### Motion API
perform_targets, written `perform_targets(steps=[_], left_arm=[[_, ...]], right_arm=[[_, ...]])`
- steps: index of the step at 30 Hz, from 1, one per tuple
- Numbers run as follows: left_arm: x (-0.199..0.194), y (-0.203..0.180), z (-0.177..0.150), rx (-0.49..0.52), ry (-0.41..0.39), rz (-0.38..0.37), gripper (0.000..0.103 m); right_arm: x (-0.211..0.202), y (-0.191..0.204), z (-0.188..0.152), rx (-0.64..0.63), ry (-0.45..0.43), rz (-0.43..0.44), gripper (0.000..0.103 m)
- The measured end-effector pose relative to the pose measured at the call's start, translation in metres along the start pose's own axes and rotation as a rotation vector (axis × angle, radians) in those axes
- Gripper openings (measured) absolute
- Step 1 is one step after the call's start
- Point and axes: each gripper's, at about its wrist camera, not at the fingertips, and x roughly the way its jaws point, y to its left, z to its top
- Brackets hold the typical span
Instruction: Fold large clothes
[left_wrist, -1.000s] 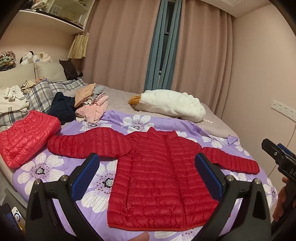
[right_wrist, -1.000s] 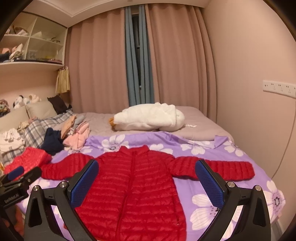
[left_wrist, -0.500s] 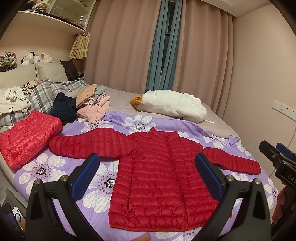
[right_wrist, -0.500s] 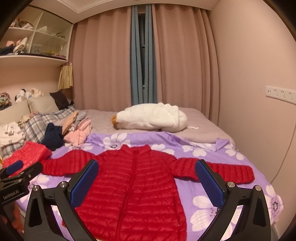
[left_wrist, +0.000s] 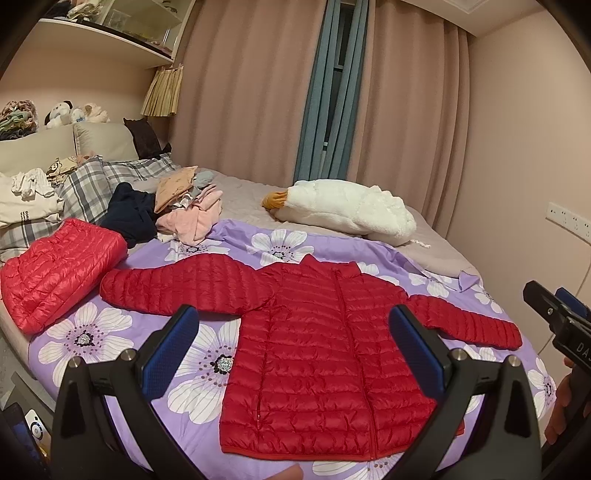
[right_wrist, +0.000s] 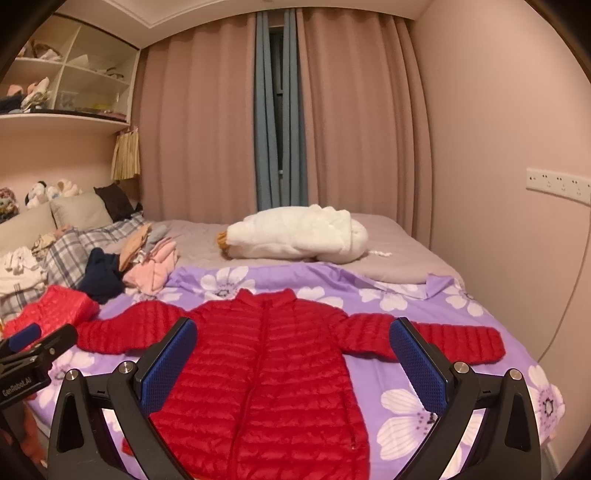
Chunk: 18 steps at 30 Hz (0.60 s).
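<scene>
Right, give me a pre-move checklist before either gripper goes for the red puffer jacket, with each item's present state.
1. Red puffer jacket lies flat, front up, zipped: ok.
2. Both sleeves spread out to the sides, nothing lying on them: ok.
3. Left gripper open and empty, above the jacket: ok.
4. Right gripper open and empty: ok.
5. Folded red jacket lies clear of the near sleeve cuff: ok, though close.
6. Purple floral sheet smooth under the jacket: ok where visible; beneath the jacket, cannot tell.
</scene>
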Motion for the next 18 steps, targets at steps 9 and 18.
perform_targets(steps=[9, 18], left_arm=[[0.0005, -0.0001, -0.0006, 0.007, -0.002, 0.009, 0.103], [-0.0031, 0.0001, -0.0003, -0.002, -0.014, 0.008, 0.103]], right_arm=[[-0.0014, 0.0014, 0.0007, -0.008, 0.0, 0.003, 0.103], [-0.002, 0.002, 0.0003, -0.014, -0.002, 0.002, 0.103]])
